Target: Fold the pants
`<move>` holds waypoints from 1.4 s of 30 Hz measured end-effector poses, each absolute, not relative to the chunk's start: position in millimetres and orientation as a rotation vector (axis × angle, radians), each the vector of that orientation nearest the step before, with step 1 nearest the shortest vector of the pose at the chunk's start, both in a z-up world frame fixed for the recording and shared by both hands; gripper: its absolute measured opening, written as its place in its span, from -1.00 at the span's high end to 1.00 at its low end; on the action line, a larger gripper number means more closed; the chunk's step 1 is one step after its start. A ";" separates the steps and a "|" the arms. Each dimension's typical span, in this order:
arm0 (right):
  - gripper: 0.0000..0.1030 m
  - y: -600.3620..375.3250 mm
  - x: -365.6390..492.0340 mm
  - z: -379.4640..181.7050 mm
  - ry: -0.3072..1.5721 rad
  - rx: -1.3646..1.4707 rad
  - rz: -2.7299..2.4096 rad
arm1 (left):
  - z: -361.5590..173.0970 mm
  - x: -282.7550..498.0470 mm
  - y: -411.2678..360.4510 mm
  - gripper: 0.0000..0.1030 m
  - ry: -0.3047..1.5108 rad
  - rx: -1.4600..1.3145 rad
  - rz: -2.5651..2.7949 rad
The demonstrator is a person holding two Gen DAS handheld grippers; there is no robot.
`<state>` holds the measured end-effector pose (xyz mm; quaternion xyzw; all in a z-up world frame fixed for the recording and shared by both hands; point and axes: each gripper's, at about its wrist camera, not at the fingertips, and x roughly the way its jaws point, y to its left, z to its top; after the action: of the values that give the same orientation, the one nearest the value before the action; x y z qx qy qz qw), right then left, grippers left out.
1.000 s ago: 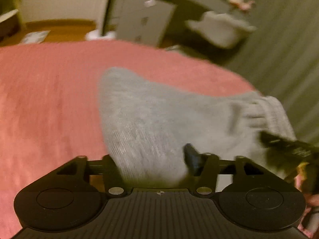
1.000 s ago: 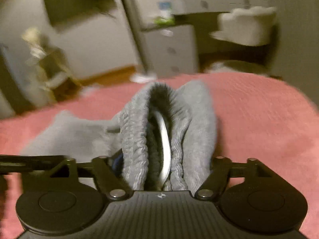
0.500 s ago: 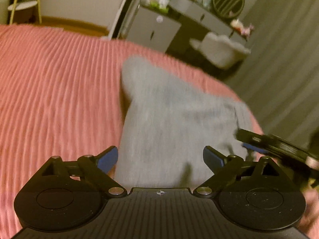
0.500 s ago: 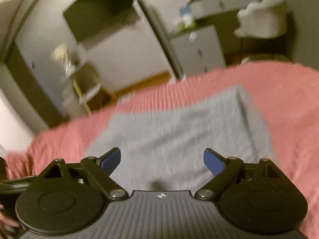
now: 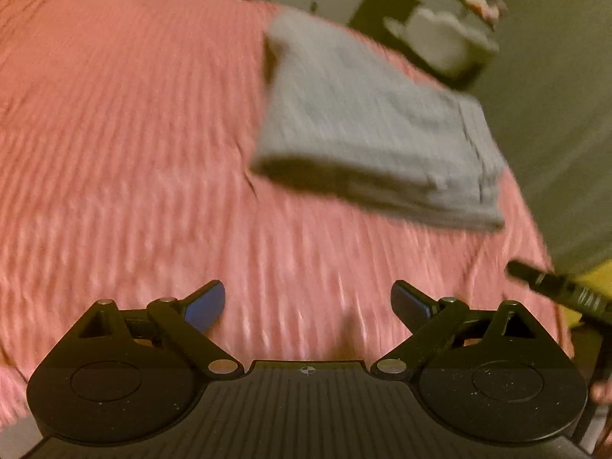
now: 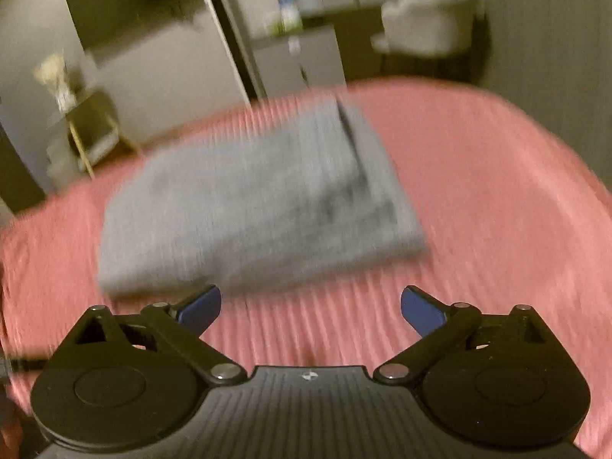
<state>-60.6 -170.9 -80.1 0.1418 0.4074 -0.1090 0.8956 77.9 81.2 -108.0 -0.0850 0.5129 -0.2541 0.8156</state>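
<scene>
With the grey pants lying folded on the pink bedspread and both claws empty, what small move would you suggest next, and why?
Probably just draw both claws a little further back and stop. The grey pants lie as a compact folded bundle on the pink bedspread. The left claw and right claw have just been opening, with nothing between their jaws and clear of the cloth. The blur hides any loose edge needing a tidy.

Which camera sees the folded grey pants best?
The right wrist view: the grey pants sit large and central on the pink bedcover. The left wrist view shows them off to the upper right. Both are blurred.
</scene>
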 end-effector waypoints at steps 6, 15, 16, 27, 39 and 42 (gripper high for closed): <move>-0.95 -168.6 -80.7 -98.4 1.028 0.299 -0.444 | -117.8 40.5 35.3 -0.91 1.136 0.118 -0.531; -0.95 -137.2 -79.0 -106.0 1.135 0.211 -0.399 | -116.7 3.2 10.6 -0.92 1.134 0.360 -0.476; -0.95 -136.2 -78.2 -106.2 1.136 0.194 -0.403 | -114.6 2.7 9.3 -0.92 1.126 0.369 -0.466; -0.95 -136.6 -60.3 -108.5 1.146 0.189 -0.396 | -106.4 29.2 17.1 -0.93 1.072 0.314 -0.338; -0.95 -137.7 -11.6 -108.8 1.013 0.095 -0.364 | -111.3 66.9 -7.9 -0.93 0.949 0.370 -0.258; -0.95 -137.1 -0.4 -104.7 0.997 0.089 -0.350 | -112.8 79.6 -7.9 -0.93 0.960 0.313 -0.282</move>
<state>-0.4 -137.1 -104.7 0.0423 0.4753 -0.1667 0.8629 79.6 -7.9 -112.8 0.1493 0.4584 -0.1346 0.8658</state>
